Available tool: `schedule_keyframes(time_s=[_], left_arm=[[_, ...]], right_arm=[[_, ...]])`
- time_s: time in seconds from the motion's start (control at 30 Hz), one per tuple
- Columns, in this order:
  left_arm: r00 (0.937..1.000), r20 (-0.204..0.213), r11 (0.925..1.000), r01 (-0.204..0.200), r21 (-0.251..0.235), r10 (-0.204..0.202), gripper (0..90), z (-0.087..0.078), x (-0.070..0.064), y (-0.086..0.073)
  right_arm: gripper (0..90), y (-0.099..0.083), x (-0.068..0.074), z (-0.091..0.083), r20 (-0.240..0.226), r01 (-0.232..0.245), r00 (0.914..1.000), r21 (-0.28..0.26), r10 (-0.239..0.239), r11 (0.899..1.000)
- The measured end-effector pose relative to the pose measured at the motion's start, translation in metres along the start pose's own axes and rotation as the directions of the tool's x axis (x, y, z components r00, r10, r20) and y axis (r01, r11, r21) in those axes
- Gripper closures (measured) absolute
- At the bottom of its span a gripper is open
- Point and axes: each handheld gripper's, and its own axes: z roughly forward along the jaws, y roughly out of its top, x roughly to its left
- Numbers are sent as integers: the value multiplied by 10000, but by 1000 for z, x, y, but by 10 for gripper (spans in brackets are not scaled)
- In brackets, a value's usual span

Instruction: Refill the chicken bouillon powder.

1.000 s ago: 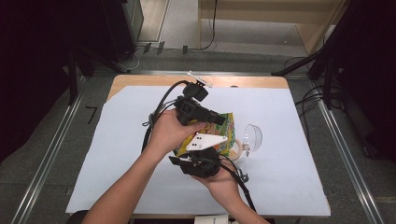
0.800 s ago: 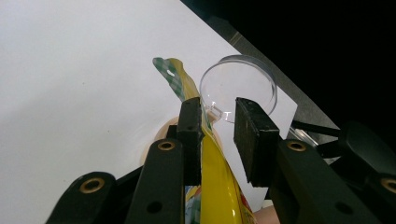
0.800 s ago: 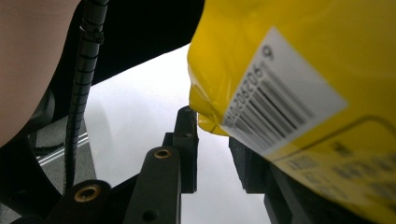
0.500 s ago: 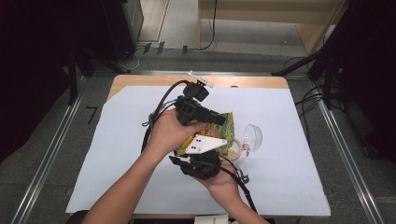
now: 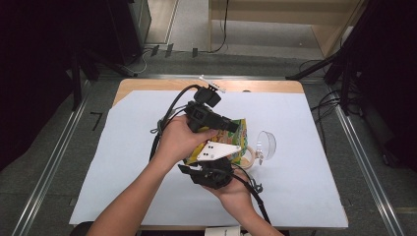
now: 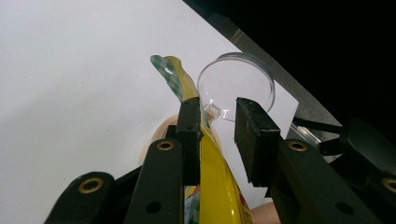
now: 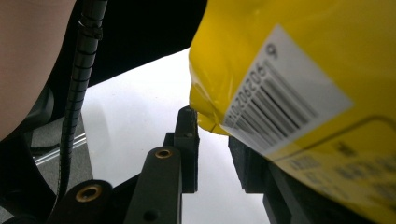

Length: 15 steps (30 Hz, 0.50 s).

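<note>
Yellow snack bag [image 6: 212,186] sits between my left gripper [image 6: 219,126] jaws, which stand apart; right gripper [image 7: 212,154] also apart, bag corner just above. I judge bag light, crinkly, slippery; pinch sealed edge.

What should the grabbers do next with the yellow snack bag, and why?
Probably close the left gripper on the yellow bag. Its fingers stand apart, and the bag's top edge lies against only one of them, so nothing pinches it yet. The right gripper is also open, with the bag's corner at its fingers. A firm pinch seems needed before any pulling or lifting.
</note>
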Motion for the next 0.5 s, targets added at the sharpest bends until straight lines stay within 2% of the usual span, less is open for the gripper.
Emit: schedule_keyframes(time_s=[0.5], left_arm=[[9999,-35,9999,-135,101,135,724,3,-3,0]], right_arm=[[751,-3,0,1,-23,-112,9999,-53,112,9999]])
